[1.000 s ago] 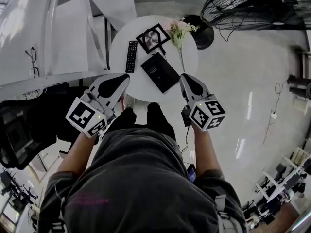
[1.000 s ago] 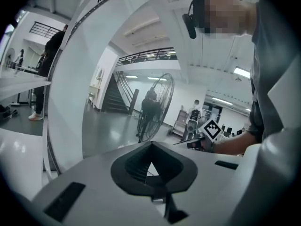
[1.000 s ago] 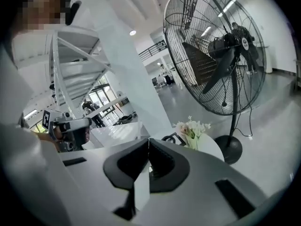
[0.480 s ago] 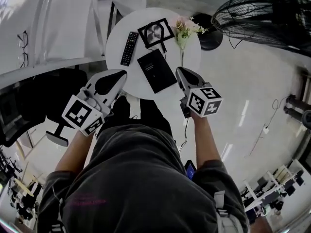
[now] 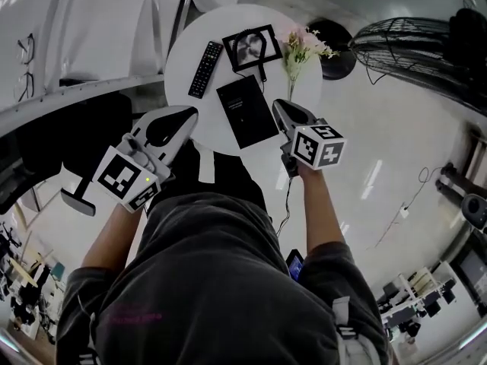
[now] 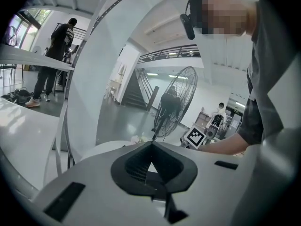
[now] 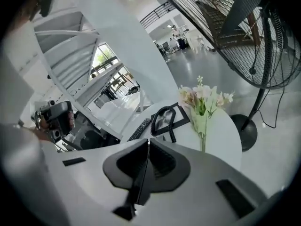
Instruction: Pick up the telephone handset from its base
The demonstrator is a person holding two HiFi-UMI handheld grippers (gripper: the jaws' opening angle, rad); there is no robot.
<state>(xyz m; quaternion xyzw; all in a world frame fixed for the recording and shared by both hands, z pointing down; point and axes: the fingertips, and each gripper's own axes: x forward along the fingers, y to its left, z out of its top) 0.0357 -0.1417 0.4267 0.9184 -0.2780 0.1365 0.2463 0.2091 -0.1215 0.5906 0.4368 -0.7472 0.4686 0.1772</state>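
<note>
The telephone (image 5: 251, 46) is a black square base with a curved black handset and coiled cord on it, at the far side of the round white table (image 5: 186, 52). The right gripper view shows the telephone (image 7: 165, 119) beyond the jaws. My right gripper (image 5: 275, 103) hangs over the table's near right edge, well short of the phone. Its jaws (image 7: 148, 141) are closed to a hairline and just starting to part, with nothing between them. My left gripper (image 5: 189, 112) is at the near left edge, shut and empty, its tips (image 6: 151, 146) meeting.
A black remote (image 5: 205, 69) lies left of the phone and a black book (image 5: 246, 110) lies in front of it. A vase of pale flowers (image 5: 300, 52) stands at the right, close to my right gripper. A big floor fan (image 5: 426, 44) stands beyond the table.
Both grippers have sunk toward the table, the right one more and tilting further down. Its tip now sits beside the book's near corner. Neither holds anything.
</note>
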